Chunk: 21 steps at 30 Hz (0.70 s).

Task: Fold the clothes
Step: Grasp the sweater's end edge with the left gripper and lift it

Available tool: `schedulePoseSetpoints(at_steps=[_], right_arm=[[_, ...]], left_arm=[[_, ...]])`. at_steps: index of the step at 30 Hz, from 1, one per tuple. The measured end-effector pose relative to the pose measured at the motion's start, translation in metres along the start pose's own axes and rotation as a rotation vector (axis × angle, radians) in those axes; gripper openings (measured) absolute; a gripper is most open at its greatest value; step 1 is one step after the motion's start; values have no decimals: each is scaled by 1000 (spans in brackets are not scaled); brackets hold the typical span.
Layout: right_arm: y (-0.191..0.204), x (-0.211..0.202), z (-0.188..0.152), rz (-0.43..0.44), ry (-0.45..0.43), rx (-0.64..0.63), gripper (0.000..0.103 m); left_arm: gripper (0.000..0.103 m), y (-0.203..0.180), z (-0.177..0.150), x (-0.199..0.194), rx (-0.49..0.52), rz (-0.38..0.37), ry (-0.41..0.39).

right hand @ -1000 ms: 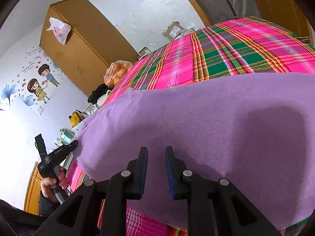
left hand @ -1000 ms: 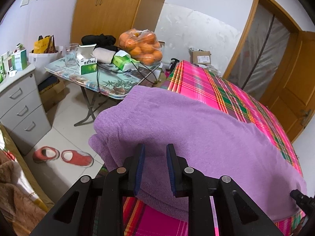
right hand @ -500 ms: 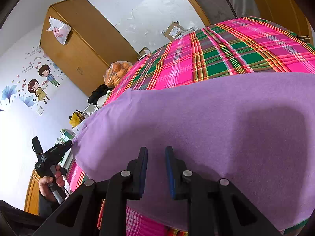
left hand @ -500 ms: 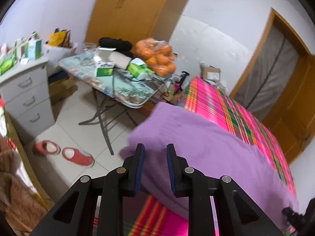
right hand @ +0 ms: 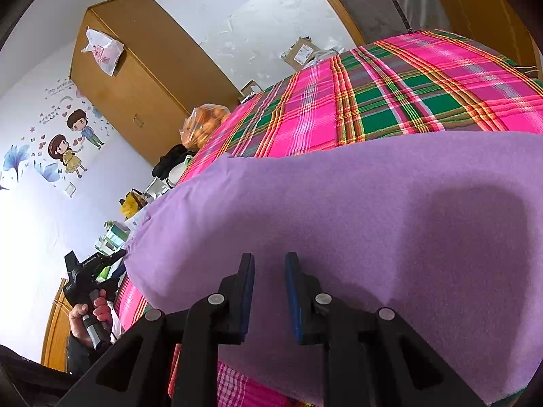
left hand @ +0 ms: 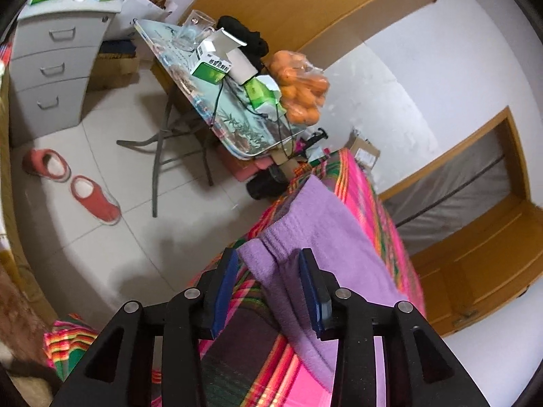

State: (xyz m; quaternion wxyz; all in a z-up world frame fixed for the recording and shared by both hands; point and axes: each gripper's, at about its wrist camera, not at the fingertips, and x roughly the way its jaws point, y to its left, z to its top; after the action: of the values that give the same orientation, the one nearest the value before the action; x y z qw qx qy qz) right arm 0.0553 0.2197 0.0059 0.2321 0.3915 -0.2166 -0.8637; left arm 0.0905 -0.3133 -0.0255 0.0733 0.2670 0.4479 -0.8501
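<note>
A purple fleece garment [right hand: 356,210] lies spread over a bed with a pink and green plaid cover [right hand: 390,84]. In the left wrist view its end [left hand: 325,230] hangs near the bed's edge, and my left gripper [left hand: 268,261] is open with the garment's corner between its blue pads. My right gripper [right hand: 269,264] is open, with a narrow gap, and rests over the garment's near edge. The left gripper also shows in the right wrist view [right hand: 117,257], held by a hand at the garment's left corner.
A folding table [left hand: 237,135] with a bag of oranges [left hand: 298,84], boxes and a glass stands beside the bed. A grey drawer cabinet [left hand: 54,68] and red slippers [left hand: 95,196] are on the tiled floor. A wooden wardrobe [left hand: 305,6] and a door [left hand: 475,254] line the walls.
My left gripper has swung to the garment's left end, tilted, and its jaws have opened wider around the corner. The right gripper has not moved.
</note>
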Motion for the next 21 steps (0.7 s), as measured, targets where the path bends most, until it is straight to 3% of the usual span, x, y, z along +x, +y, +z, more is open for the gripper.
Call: schedulePoseSetpoints(at_steps=[4,8,16,18,21], right_arm=[[2,1,1,6,1,-7,20],[4,2,2,9,2,-10,20],[4,3,3,8,3,-10,20],[3,3,3,8,2,-9,20],[4,3,3,8,2,-9,20]], left_arm=[[43,5,0,10,-70,-42,51],[43,7,-3,22,-91,-37,85],[43,-6,3,27,-57,-31,47],[31,-12,3,22,-19,-23,16],[24,-20,4,17,32,-19,-13]])
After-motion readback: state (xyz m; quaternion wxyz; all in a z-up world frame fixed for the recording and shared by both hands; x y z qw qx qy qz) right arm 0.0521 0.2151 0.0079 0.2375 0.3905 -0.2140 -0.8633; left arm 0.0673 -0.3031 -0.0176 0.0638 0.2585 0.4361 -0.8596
